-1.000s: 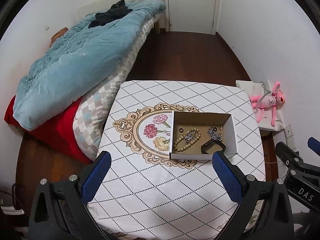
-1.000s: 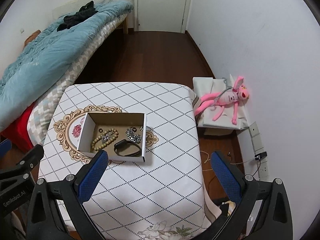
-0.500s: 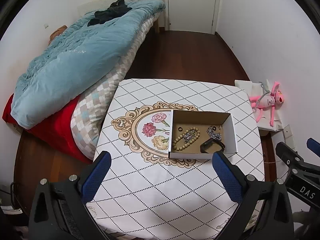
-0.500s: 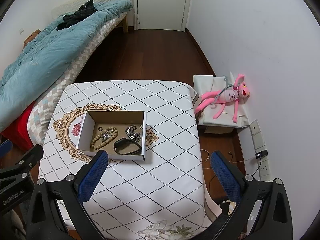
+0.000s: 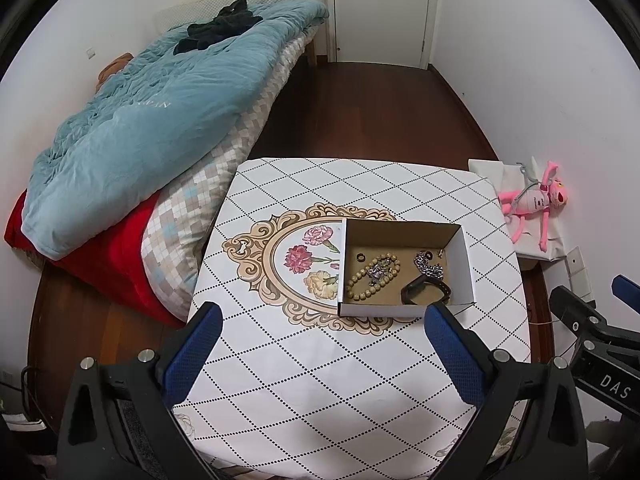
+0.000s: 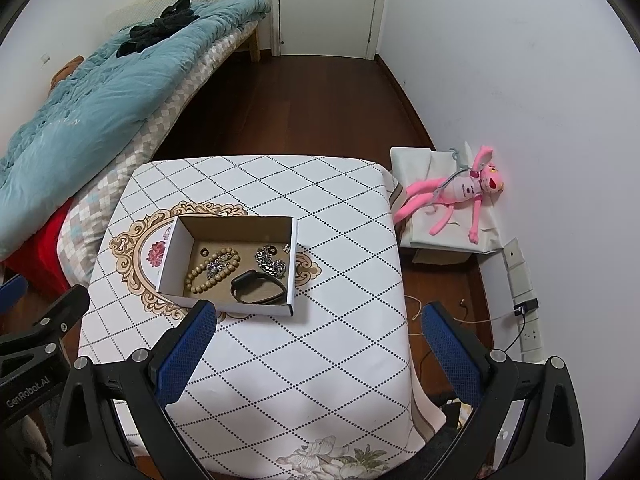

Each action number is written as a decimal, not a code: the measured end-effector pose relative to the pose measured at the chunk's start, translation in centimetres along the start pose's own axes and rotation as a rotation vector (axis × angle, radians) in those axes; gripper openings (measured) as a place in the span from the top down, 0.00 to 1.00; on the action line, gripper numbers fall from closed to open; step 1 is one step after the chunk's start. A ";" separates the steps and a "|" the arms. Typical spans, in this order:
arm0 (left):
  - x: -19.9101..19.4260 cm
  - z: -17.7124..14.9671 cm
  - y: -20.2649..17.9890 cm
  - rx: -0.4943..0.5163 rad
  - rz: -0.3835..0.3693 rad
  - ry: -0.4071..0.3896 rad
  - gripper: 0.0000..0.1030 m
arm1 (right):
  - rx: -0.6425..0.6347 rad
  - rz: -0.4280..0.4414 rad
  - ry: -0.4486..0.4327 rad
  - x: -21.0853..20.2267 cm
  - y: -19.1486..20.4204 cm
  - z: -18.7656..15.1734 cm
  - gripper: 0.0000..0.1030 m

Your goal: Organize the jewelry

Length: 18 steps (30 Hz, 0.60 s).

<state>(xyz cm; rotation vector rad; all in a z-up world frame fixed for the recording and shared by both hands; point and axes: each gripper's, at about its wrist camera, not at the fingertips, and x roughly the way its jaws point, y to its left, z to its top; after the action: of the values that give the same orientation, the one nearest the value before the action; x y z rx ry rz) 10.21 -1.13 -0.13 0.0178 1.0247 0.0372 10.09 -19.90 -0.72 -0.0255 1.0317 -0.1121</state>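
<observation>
Right wrist view showed the beaded bracelet (image 6: 212, 270), silver chain (image 6: 271, 265) and black band (image 6: 258, 292) inside the cardboard box (image 6: 224, 304); right gripper (image 6: 318, 354) and left gripper (image 5: 320, 354) hovered agape, empty: either sorting pending or finished.

Box (image 5: 404, 310) on table (image 5: 320, 368), bracelets (image 5: 372, 276) inside it.

I am looking down past my left gripper (image 5: 322, 350), jaws sitting wide apart over the table (image 5: 320, 380) | box (image 5: 466, 258) is sitting ahead, holding beads (image 5: 372, 278), a chain (image 5: 429, 266), a black band (image 5: 426, 294) | right gripper (image 5: 592, 336) is peeking in beside.
</observation>
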 end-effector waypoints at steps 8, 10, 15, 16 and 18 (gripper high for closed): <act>0.0 -0.1 0.1 -0.001 -0.001 -0.004 0.00 | 0.003 0.007 -0.001 -0.2 0.0 -0.1 0.00; -0.1 -0.1 0.2 0.000 0.000 -0.006 0.00 | 0.000 0.007 -0.003 -0.3 0.1 -0.1 0.00; -0.2 -0.2 0.5 0.001 -0.002 -0.010 0.00 | -0.003 0.010 0.000 -0.4 0.1 0.1 0.00; -0.1 -0.2 0.5 0.003 -0.003 -0.009 0.00 | -0.004 0.011 0.002 -0.4 0.0 0.2 0.00; -0.1 -0.1 0.6 0.003 -0.002 -0.009 0.00 | -0.005 0.013 0.002 -0.3 0.0 0.2 0.00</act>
<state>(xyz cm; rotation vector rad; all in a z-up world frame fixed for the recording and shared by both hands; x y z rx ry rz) 10.00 -0.50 -0.06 0.0190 1.0159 0.0336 10.10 -19.90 -0.32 -0.0238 1.0344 -0.0979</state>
